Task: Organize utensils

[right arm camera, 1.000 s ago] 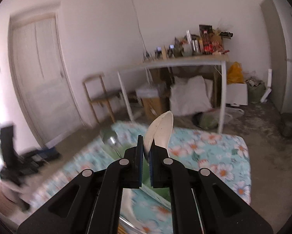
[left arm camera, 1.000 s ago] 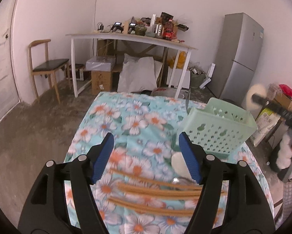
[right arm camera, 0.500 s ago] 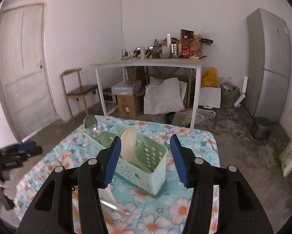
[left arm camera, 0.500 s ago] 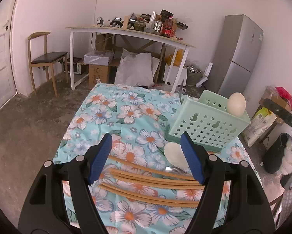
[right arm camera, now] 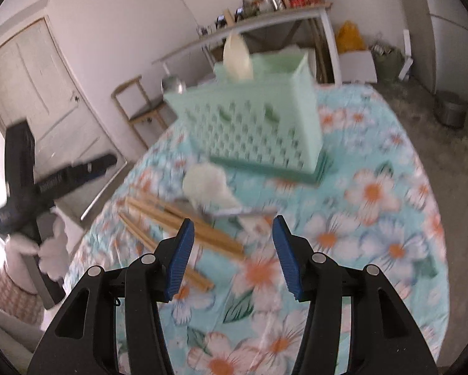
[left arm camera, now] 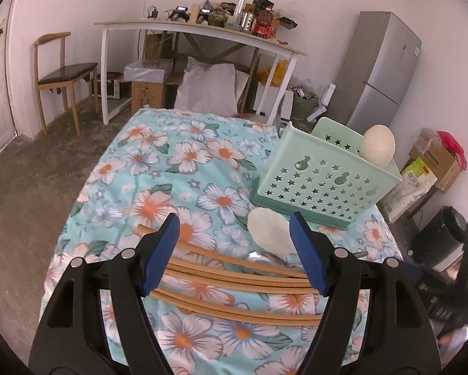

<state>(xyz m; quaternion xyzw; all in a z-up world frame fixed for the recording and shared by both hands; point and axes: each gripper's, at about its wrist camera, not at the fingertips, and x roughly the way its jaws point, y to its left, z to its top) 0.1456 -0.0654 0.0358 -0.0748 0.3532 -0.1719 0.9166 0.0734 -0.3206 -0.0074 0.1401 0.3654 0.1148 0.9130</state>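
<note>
Between picks: both jaws wide and empty. Left gripper (left arm camera: 234, 253) hovering over the wooden chopsticks (left arm camera: 234, 281) on the floral tablecloth (left arm camera: 159, 168); right gripper (right arm camera: 231, 256) aimed, through blur, at the same pile. One white spoon (left arm camera: 377, 145) and one metal spoon (right arm camera: 173, 84) standing in the green basket (left arm camera: 321, 184). Left to collect: four chopsticks, one white spoon (left arm camera: 270, 229), one metal spoon (left arm camera: 262, 257) beside them. Next, likely: lower, straddle one utensil, close.

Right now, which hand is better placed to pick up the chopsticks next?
Probably left. The left tongs are open and sit directly over the chopsticks, which cross between the tips. The right tongs, also open, see the chopsticks off to one side.
</note>
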